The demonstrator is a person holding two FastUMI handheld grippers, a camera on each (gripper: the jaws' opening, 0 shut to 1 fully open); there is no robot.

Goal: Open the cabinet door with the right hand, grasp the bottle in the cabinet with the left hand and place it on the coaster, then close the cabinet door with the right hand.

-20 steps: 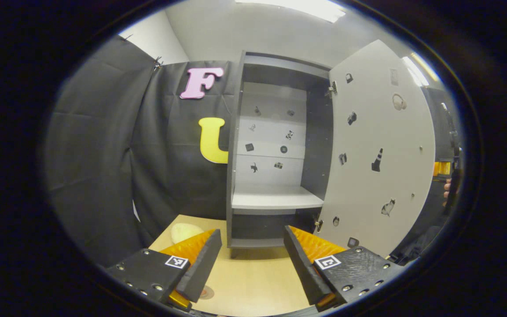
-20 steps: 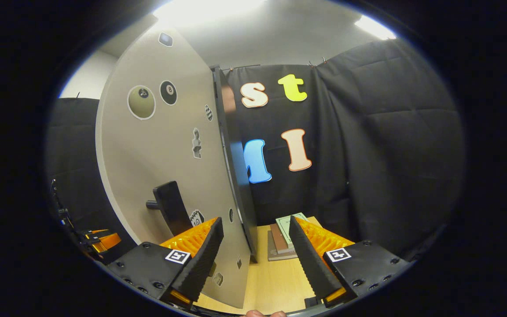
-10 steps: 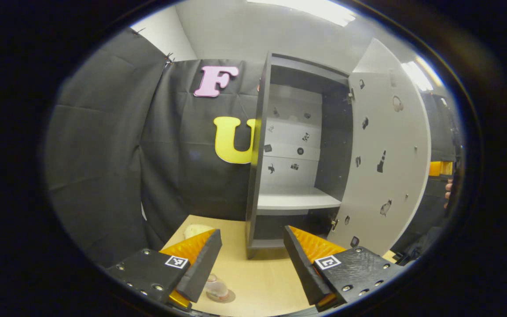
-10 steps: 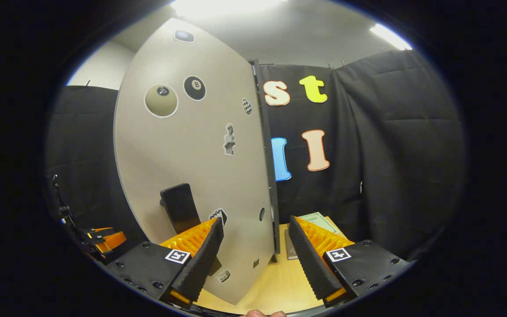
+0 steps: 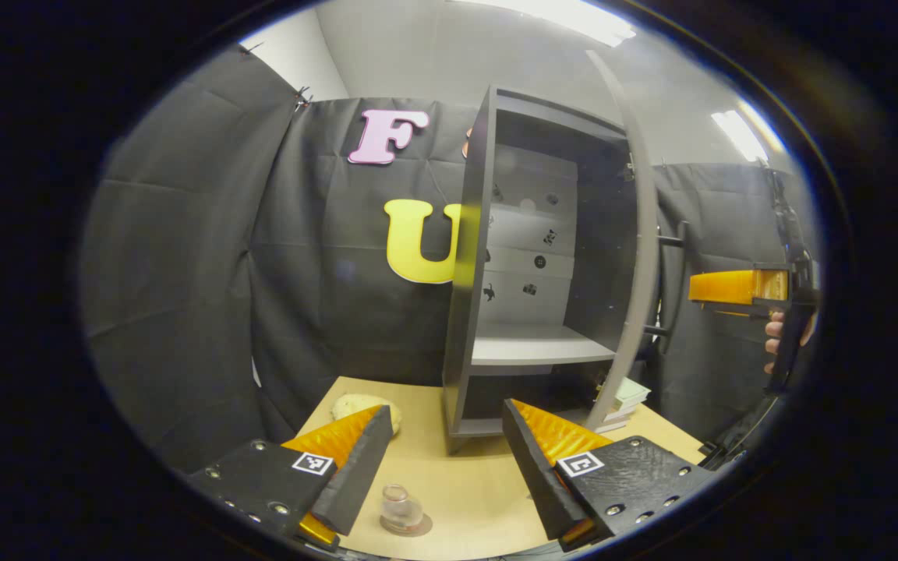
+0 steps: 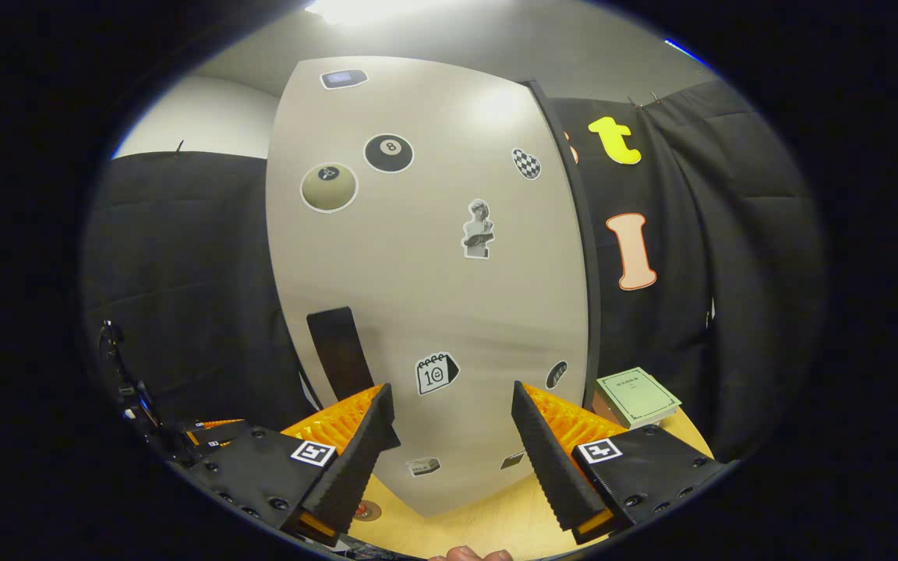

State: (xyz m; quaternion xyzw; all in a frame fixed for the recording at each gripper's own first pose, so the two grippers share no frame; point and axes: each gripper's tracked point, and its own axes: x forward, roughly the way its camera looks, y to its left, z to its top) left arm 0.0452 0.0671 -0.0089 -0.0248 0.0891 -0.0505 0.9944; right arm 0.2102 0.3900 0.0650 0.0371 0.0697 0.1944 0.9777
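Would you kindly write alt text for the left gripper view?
A small bottle stands on a coaster on the table between the open left tongs. Behind, the cabinet shows its door edge-on.

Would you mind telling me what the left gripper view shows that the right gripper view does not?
Left gripper view: the cabinet open, with its shelf, the bottle standing on the coaster, a pale round lump, and the right gripper held in a hand. Right gripper view: the door's outer face with stickers and its dark handle. Both: the door, the stacked books and the wooden table.
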